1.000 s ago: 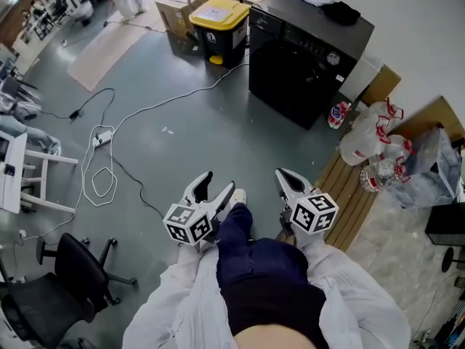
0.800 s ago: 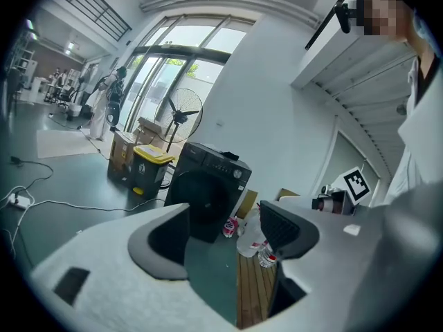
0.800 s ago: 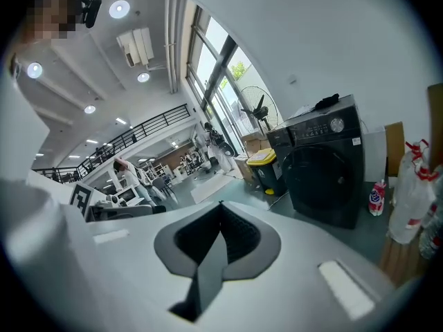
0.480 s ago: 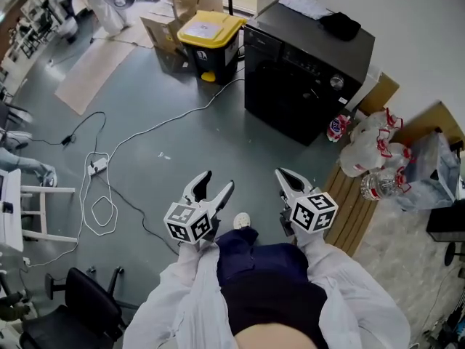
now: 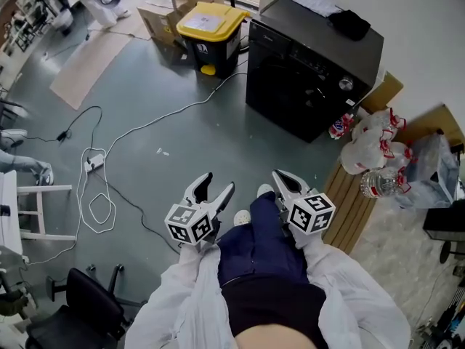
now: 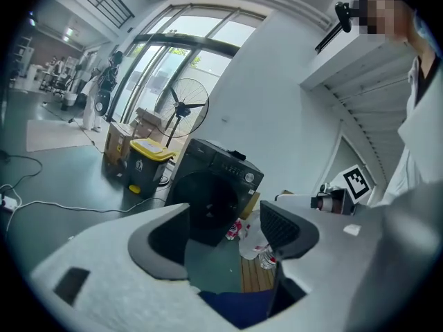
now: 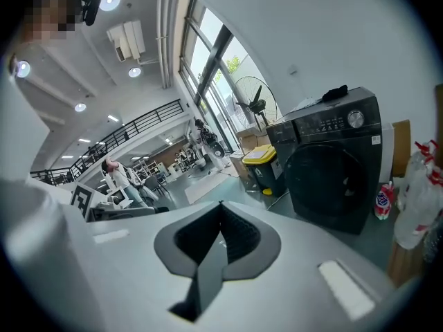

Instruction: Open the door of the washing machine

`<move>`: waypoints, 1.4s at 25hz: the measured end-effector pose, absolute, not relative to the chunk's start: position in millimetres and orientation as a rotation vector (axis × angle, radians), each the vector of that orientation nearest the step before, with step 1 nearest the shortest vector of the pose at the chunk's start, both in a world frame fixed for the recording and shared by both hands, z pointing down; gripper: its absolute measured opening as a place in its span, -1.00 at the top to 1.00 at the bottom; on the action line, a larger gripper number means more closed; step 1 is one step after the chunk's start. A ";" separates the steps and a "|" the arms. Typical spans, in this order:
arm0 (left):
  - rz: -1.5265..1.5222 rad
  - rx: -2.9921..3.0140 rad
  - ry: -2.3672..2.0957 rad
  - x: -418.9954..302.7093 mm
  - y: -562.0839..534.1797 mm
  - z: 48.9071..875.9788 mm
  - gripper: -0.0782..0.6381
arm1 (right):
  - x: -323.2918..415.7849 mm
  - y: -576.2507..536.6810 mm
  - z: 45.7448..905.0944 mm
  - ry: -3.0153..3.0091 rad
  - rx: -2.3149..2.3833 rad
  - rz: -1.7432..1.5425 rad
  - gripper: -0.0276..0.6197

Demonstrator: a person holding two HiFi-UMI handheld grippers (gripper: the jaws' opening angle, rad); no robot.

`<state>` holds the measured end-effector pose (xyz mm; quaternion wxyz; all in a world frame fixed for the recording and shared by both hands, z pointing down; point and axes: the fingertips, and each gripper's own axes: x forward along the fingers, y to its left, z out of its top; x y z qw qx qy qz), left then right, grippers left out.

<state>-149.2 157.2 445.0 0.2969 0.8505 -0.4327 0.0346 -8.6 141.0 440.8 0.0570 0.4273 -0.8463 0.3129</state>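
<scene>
Grey floor; washing machine door stays shut; left gripper jaws apart, right gripper clenched empty.

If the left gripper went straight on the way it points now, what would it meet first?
Probably the washing machine, at its closed door. Only bare floor seems to lie between that and the open left gripper, though depth is hard to judge.

Washer: black front-loader, upright, upper right in head view, front turned left-down. Door: round, dark, shut flush in front face, below control strip with silver dial.
</scene>
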 end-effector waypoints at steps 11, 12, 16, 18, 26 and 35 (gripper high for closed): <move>0.099 2.254 -1.183 -153.0 99.3 449.1 -0.07 | -9.7 75.6 448.4 -2.594 1.263 0.974 0.89; 0.101 2.254 -1.187 -153.8 88.8 449.4 -0.07 | -10.2 64.9 448.5 -2.597 1.259 0.974 0.89; 0.098 2.253 -1.197 -151.1 34.8 448.8 -0.07 | -4.5 9.8 450.6 -2.592 1.252 0.970 0.89; 0.095 2.258 -1.200 -148.1 4.6 446.4 -0.07 | 0.4 -23.1 448.5 -2.595 1.254 0.961 0.89; 0.081 2.291 -1.227 -144.4 -107.1 435.3 -0.07 | 7.6 -136.9 438.6 -2.631 1.247 0.937 0.89; 0.090 2.276 -1.223 -130.8 -155.6 455.6 -0.07 | 8.6 -186.4 458.7 -2.627 1.192 0.953 0.89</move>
